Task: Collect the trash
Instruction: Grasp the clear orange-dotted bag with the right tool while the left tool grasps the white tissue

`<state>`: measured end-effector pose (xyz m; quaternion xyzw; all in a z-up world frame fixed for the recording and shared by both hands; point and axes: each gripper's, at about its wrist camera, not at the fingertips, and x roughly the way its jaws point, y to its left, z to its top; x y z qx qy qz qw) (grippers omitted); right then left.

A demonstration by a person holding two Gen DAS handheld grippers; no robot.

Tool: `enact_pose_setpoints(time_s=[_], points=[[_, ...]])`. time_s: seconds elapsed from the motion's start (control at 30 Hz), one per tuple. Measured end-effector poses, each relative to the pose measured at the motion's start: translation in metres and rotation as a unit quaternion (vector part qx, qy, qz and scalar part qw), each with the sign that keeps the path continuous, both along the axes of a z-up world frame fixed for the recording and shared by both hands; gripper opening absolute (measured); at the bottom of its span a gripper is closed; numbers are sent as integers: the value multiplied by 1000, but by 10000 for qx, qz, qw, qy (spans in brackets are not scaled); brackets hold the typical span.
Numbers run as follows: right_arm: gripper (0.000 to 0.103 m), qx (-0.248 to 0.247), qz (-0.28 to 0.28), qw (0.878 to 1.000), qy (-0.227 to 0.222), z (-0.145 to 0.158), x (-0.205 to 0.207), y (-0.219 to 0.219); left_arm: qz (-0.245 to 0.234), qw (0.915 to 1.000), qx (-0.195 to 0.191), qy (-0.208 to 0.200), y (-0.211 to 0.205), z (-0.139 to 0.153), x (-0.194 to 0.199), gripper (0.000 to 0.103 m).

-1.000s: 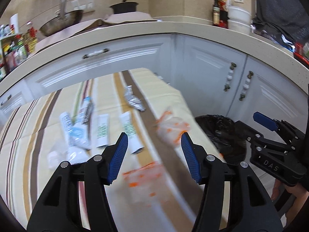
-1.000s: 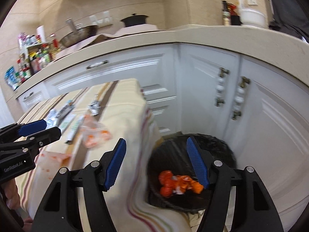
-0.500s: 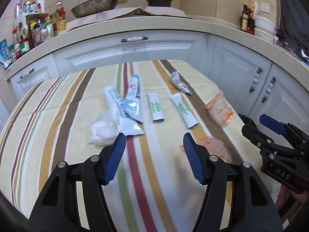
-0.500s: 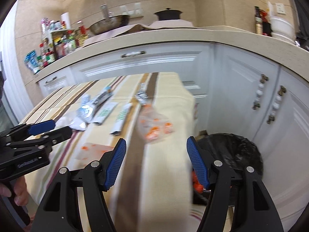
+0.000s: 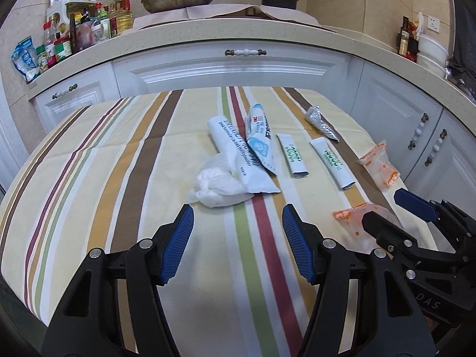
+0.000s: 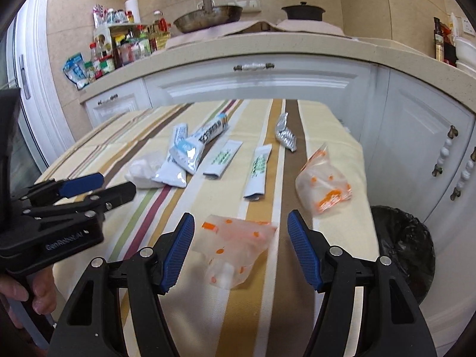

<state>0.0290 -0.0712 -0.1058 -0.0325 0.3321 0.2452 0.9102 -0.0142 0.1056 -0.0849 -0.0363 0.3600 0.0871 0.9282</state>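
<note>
Right gripper open, empty; orange-dotted bag lies lower centre, framed by its jaws. Left gripper open, empty; crumpled tissue just above.

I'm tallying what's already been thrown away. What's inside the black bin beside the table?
In the right wrist view the black bin shows only its dark liner and rim. The table edge and the right hand-held gripper cover part of it, so its contents cannot be made out.
</note>
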Motion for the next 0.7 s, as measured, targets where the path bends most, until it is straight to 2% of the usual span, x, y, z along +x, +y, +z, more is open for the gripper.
enact_pose_setpoints(time_s=[0.23,0.37,0.7], points=[[63,-70,-106,9995,281,-12,5,1,38,10000,-41,28,9,-6,0,60],[50,-8,-65,9994,331,-14,4,1,25,10000,-25,61,10,-9,4,60],[45,10,-9,9998,216,-12,0,-2,38,10000,-6,73,12,-11,10,61]])
